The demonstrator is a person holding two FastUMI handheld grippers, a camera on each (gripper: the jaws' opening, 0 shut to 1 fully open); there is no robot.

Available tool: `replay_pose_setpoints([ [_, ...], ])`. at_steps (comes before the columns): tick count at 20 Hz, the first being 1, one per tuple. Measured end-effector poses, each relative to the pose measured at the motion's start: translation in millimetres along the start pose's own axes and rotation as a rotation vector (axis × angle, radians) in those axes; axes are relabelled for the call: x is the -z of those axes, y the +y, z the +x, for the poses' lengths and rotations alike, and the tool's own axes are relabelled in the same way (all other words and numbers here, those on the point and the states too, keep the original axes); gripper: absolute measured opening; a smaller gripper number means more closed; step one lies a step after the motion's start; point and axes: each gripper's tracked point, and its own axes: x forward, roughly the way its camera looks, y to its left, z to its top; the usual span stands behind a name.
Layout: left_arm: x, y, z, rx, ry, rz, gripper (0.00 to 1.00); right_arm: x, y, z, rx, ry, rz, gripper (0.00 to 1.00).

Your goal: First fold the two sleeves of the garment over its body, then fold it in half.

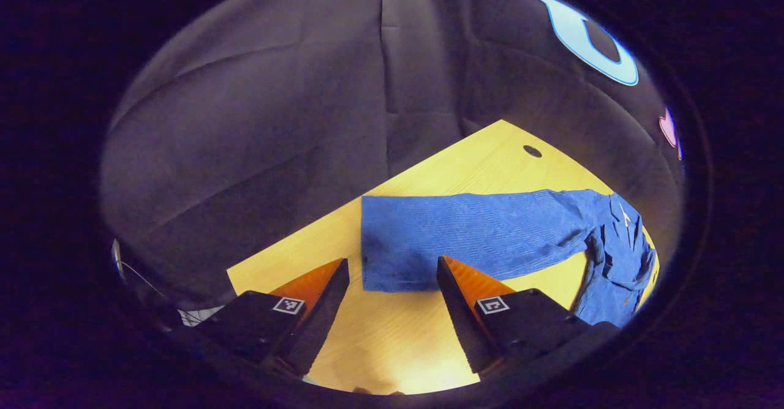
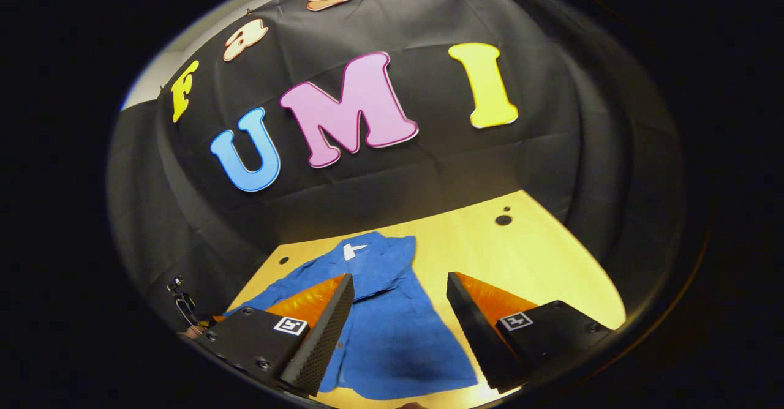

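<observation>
Left gripper (image 1: 392, 268): nearest the lens in the left gripper view. We see its jaws spread wide with nothing between them, hovering just short of the sleeve's cuff end.
Right gripper (image 2: 399, 286): nearest the lens in the right gripper view. Jaws likewise wide apart and empty, poised over the shirt's body, near its hem.
Shirt (image 2: 392, 323): blue, with a collar. It lies flat on the table (image 2: 539, 262), collar toward the booth wall, hem toward the right gripper. A small white tag shows inside the collar.
Sleeve (image 1: 465, 237): in the left gripper view, one sleeve runs out straight from the shirt, flat on the table, its square cuff end nearest the left gripper. The cloth is ribbed or finely striped, and smooth along the sleeve.
Body, left gripper view: rumpled and bunched where the sleeve joins it. We cannot tell from here how the other sleeve lies.
Other sleeve, right gripper view: the side of the shirt by the open table shows no spread sleeve; whether it is already folded over, we cannot tell.
Step in hand (our judgement): the sleeve fold, first stage. This sleeve is not yet over the body.
Next move calls for (judgement): lower the left gripper to the cuff, close on the cloth edge only, lift it clear, carry it across the body, and lay it flat.
Risk (judgement): dragging the body askew.
</observation>
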Motion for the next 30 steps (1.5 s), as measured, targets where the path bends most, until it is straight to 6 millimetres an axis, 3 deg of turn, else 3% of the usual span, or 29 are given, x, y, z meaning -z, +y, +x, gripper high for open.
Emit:
replay_pose_setpoints([
  [2, 15, 14, 9, -0.016, 0.071, -0.023, 0.84, -8, -7, -12, 0.018, -0.016, -0.022, 0.97],
  [3, 9, 20, 15, -0.036, 0.049, 0.011, 0.84, -12, -8, -14, 0.027, -0.023, -0.023, 0.97],
  [8, 0, 10, 22, -0.007, 0.065, 0.097, 0.80, -1, -6, -16, 0.036, -0.007, -0.018, 0.97],
  [13, -5, 0, 23, 0.077, 0.054, -0.062, 0.09, 22, 8, -16, 0.002, 0.043, -0.036, 0.97],
  [14, -5, -5, 23, 0.119, 0.052, -0.097, 0.02, 26, 10, -16, -0.001, 0.052, -0.034, 0.97],
  [17, -1, 0, 21, 0.163, 0.059, -0.134, 0.00, 34, 7, -14, 0.000, 0.075, -0.037, 0.97],
  [19, -2, -8, 15, 0.174, 0.063, -0.135, 0.00, 40, 4, -10, 0.006, 0.088, -0.034, 0.97],
  [21, -18, -39, 1, 0.267, -0.008, -0.130, 0.00, 43, -1, -11, 0.009, 0.095, -0.021, 0.97],
  [24, -43, -112, -41, 0.455, -0.081, -0.079, 0.00, 42, -4, -10, 0.028, 0.087, -0.007, 0.98],
  [27, -56, -212, -91, 0.684, -0.128, 0.023, 0.00, 46, -9, -12, 0.052, 0.096, 0.012, 0.98],
  [30, -35, -318, -143, 0.950, -0.118, 0.106, 0.00, 57, -24, -16, 0.080, 0.114, 0.026, 0.98],
])
